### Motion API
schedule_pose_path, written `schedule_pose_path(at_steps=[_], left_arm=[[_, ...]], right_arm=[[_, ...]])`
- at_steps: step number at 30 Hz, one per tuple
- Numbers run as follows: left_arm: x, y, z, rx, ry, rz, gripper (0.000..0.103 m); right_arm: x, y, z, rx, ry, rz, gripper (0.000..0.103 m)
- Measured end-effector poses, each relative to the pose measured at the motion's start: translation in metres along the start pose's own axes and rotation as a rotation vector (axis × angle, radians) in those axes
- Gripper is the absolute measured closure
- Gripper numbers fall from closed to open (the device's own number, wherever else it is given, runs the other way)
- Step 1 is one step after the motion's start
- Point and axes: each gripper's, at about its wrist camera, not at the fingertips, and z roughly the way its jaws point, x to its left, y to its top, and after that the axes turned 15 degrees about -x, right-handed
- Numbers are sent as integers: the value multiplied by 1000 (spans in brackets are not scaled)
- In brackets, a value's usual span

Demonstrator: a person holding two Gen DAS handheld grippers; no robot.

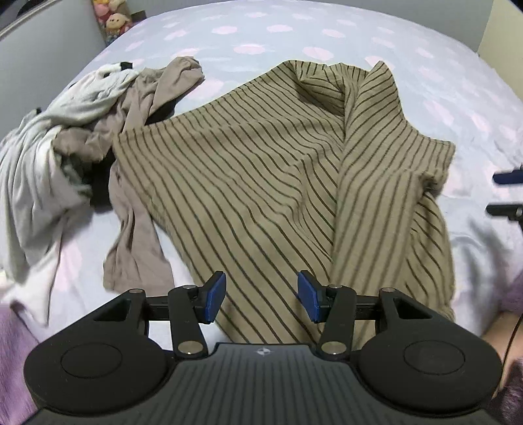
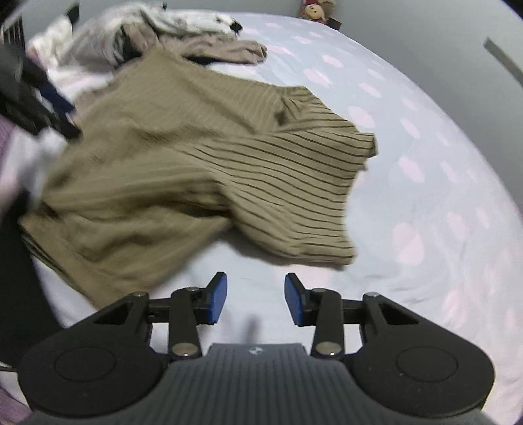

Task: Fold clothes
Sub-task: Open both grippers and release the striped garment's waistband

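- The striped shirt [image 1: 248, 183] lies spread on the bedsheet [image 1: 261, 36], one side folded over its middle.
- Only the left wrist view shows the stripes sharply; the right wrist view blurs most of the shirt [image 2: 183, 170].
- The left gripper [image 1: 261, 296] hovers over the shirt's near edge, jaws wide apart, gripping nothing.
- The right gripper [image 2: 255, 299] hangs over bare sheet beside the shirt, jaws apart and empty.
- A taupe garment [image 1: 137, 108] and a pale grey garment [image 1: 49, 137] are heaped at the shirt's left.
- Plush toys [image 1: 112, 16] sit beyond the bed.
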Motion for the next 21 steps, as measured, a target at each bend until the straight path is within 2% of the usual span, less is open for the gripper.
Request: schedule_pose_path(at_steps=[5,10,16,18,19,20,21], left_arm=[[5,13,26,26,15,38,56],[14,20,48,52,24,38,56],[26,23,62,56,33,-3,56],[29,24,63,56,31,-9,56],[30,24,63,57,31,-10,56],[31,24,64,57,30,-11,56],[32,24,64,58,30,-13,56]], right_arm=[[-15,-10,32,40,-40,-228,61],[-14,-19,64,55,-11,-482,60],[-14,-22,94,65,39,-587,62],[-14,-22,98,56,41,-605,79],[-14,-20,99,57,38,-604,93],[-15,-18,100,59,36,-604,99],[-15,-15,100,58,32,-604,100]])
